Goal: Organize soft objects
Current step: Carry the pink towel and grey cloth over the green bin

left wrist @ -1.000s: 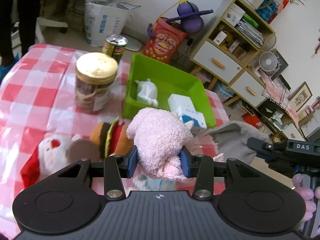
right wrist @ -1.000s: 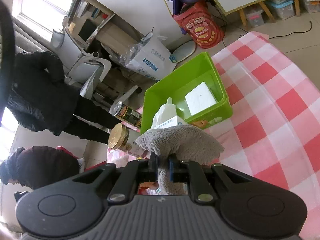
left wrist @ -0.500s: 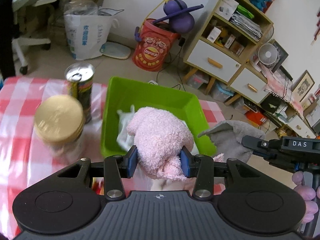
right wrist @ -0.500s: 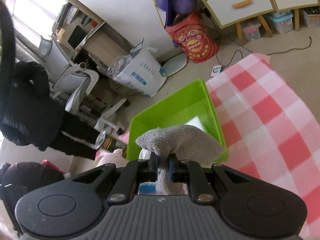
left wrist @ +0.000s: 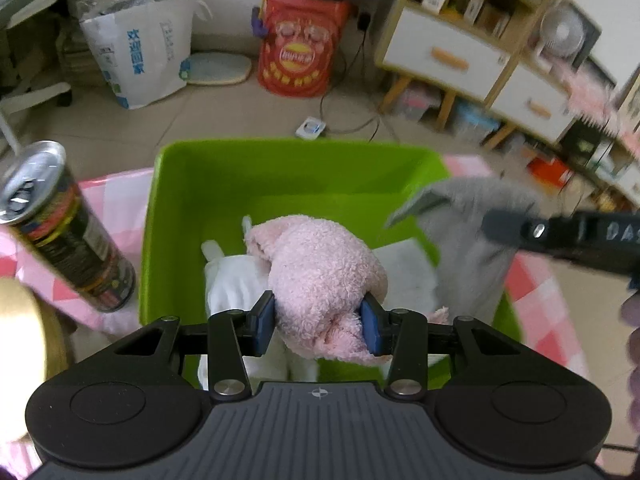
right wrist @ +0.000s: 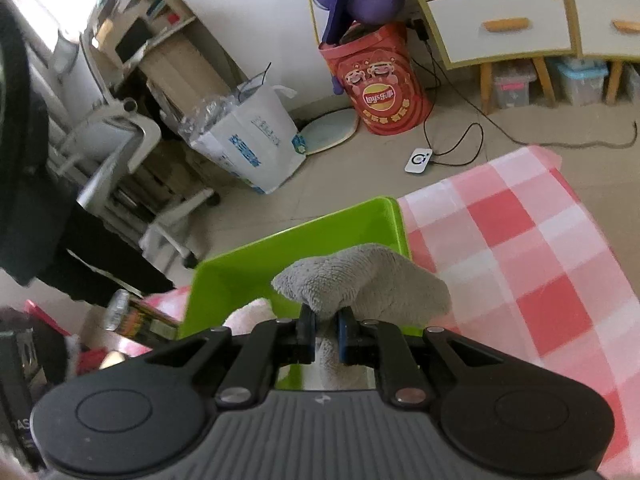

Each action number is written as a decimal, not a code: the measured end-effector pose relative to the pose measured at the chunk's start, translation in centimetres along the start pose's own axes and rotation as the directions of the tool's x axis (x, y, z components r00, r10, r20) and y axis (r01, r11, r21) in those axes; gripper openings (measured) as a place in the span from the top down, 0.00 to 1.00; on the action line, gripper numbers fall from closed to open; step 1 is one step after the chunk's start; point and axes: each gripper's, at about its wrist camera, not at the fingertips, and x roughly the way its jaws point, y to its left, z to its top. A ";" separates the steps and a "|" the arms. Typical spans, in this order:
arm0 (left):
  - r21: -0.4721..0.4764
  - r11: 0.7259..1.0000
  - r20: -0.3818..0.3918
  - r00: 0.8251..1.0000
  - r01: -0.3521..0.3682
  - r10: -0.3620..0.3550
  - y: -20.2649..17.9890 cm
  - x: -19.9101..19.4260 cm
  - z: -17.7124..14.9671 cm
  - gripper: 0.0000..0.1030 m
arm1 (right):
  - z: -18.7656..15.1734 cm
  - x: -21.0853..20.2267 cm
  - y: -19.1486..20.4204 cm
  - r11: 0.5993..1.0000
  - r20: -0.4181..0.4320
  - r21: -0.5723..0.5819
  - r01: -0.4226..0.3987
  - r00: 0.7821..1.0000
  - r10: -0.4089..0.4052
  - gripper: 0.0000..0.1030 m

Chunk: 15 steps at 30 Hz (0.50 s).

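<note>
**Ana:** Left wrist view first, from the left edge. What do you see?

**Ben:** A gold jar lid (left wrist: pixel 24 344) at the edge, then a tall dark can (left wrist: pixel 68 228) standing on the pink checked tablecloth (left wrist: pixel 548 292), just beside the green bin (left wrist: pixel 168 216). The left gripper (left wrist: pixel 318 322) is clamped on a pink fluffy towel (left wrist: pixel 320 276), held over the bin's inside. Under it lies something white (left wrist: pixel 232 288); I cannot tell what.

**Ana:** And to the right?

**Ben:** A grey cloth (left wrist: pixel 468 240) hangs over the bin's right side, held by the right gripper, whose black body enters from the right edge.

**Ana:** Right wrist view?

**Ben:** At the left, a dark-clothed person (right wrist: pixel 36 208), a white paper bag (right wrist: pixel 256 140) on the floor, and the can low down. In the middle, the bin, with the right gripper (right wrist: pixel 327 334) pinched tight on the grey cloth above its near right corner. The pink towel peeks out just left of the fingers. Right of that, bare tablecloth, and a red Lay's bucket (right wrist: pixel 380 88) on the floor behind.
</note>
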 end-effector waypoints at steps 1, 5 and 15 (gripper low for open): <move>0.011 1.000 -0.010 1.000 -0.014 0.014 0.0 0.6 0.2 0.57 | 0.1 0.5 0.1 1.000 -0.001 -0.020 0.014 1.000 -0.014 1.00; 0.040 0.998 -0.011 0.999 -0.042 0.043 0.0 1.6 0.6 0.57 | 0.3 1.9 0.4 0.994 0.005 -0.094 0.056 0.998 -0.056 1.00; 0.066 0.996 0.033 0.998 -0.053 0.051 -0.4 2.1 0.9 0.51 | -0.3 3.9 0.3 0.988 -0.016 -0.126 0.089 0.996 -0.092 1.00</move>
